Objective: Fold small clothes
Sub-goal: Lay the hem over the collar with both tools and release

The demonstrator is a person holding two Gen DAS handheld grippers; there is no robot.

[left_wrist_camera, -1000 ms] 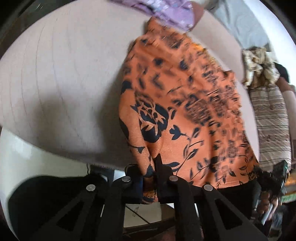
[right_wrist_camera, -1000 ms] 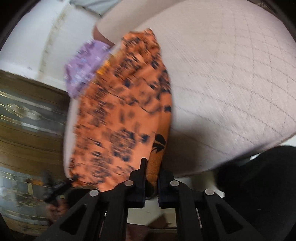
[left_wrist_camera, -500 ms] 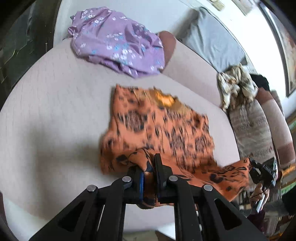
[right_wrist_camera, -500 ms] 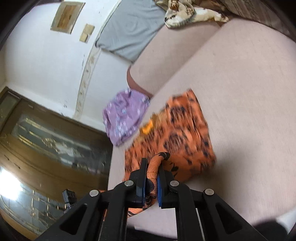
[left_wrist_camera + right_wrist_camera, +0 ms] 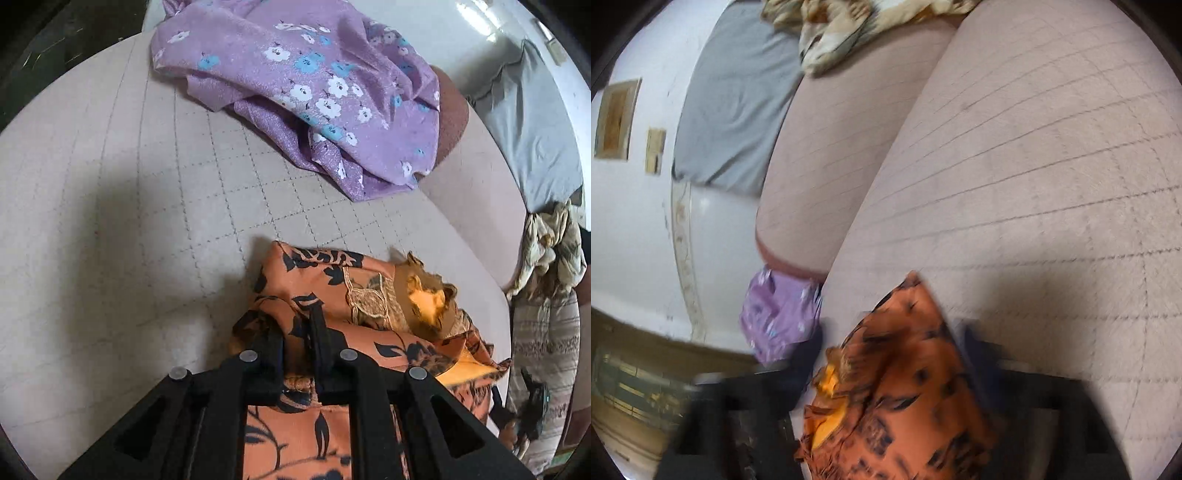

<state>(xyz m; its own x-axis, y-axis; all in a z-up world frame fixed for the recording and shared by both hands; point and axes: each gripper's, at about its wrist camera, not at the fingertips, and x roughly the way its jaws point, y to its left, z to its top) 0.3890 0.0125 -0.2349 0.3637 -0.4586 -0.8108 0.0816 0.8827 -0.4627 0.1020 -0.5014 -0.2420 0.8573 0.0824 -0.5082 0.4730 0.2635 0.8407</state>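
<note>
Both grippers have carried the hem of the orange floral garment (image 5: 332, 321) forward across the quilted sofa seat (image 5: 129, 221), so the cloth that hung full-length a second ago now lies doubled over itself, short of the purple flowered garment (image 5: 314, 85) heaped at the seat's far corner. The right gripper (image 5: 894, 354) has just been opening: its jaws stand wide on either side of the orange cloth, which sits loose between them and is no longer pinched. The left gripper (image 5: 297, 332) is pinched tight on a fold of the same cloth near the seat.

By my reading, the first lengthwise fold is laid down and half released; the left side has yet to let go, and the bundle looks rumpled near its neckline, so smoothing and at least one more fold seem left. The purple garment looks untouched.

The left gripper points steeply down at the seat; the right is shallower and blurred.
</note>
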